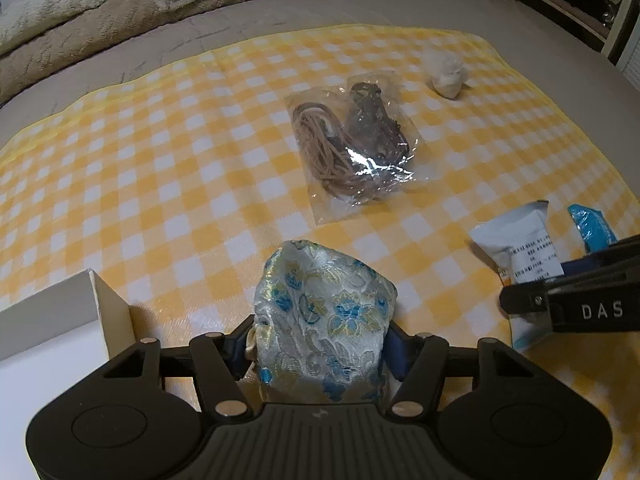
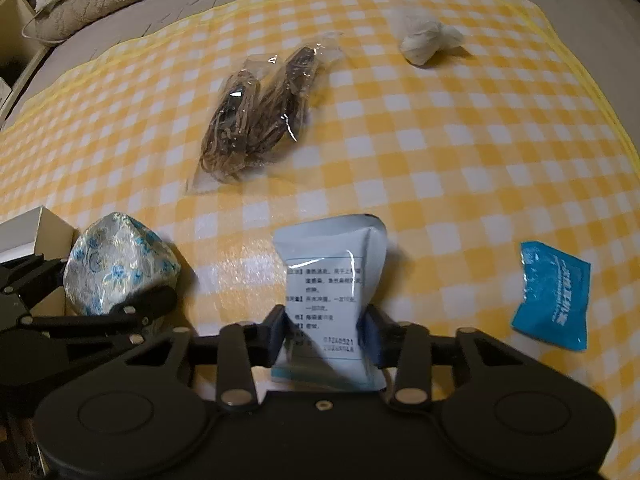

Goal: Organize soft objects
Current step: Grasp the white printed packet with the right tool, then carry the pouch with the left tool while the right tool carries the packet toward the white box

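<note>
My left gripper (image 1: pixel 318 344) is shut on a silver brocade pouch with blue flowers (image 1: pixel 324 308), held just above the yellow checked cloth (image 1: pixel 160 184). The pouch also shows at the left of the right wrist view (image 2: pixel 116 264). My right gripper (image 2: pixel 326 328) is shut on a white printed sachet (image 2: pixel 328 280), which also shows at the right of the left wrist view (image 1: pixel 520 252). A clear bag of brown cord (image 1: pixel 352 148) lies mid-cloth, also in the right wrist view (image 2: pixel 256 116). A white crumpled wad (image 1: pixel 448 76) (image 2: pixel 428 42) lies farther back. A blue packet (image 2: pixel 554 296) lies right.
A white open box (image 1: pixel 60 332) stands at the left beside the pouch; its corner shows in the right wrist view (image 2: pixel 36 228). The cloth lies on a grey bed (image 1: pixel 360 12) with beige blankets (image 1: pixel 120 8) behind. Dark furniture stands at the far right.
</note>
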Demonstrator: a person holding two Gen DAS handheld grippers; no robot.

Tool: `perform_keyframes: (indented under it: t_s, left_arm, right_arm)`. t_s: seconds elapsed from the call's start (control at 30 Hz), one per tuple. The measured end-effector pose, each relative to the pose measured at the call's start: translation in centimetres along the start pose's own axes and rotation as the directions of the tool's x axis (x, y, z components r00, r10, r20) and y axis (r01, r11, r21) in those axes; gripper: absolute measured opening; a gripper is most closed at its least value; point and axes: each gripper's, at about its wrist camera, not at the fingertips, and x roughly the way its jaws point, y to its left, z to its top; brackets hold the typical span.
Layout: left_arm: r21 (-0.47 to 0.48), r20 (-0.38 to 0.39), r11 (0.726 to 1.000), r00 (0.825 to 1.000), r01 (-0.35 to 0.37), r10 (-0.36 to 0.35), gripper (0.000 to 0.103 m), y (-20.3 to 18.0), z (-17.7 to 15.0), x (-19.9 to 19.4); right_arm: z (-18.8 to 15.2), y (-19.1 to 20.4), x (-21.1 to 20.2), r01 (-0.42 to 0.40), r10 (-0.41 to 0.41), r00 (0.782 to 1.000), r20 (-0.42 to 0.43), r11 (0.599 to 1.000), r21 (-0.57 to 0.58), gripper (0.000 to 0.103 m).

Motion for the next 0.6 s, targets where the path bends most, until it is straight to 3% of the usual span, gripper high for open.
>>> perform_keyframes:
  t_s: [0.33,0.6]
  left_arm:
    - [-0.025,0.065,0.999,0.998,0.027,-0.025,0.063,-0.9,-0.7,-3.7]
    - [-0.051,0.18,0.998,0.984,0.027,-0.017,0.063,-0.6,-0.7,-8.6]
  right_arm:
    - [-1.6,-0.7,-2.6,-0.004,0.005,0.999,0.034,1.0,-0.03,0.037]
    - [-2.0,0.0,-7.0,-0.023,0.036,0.986,0.162,0.996,-0.082,0.037]
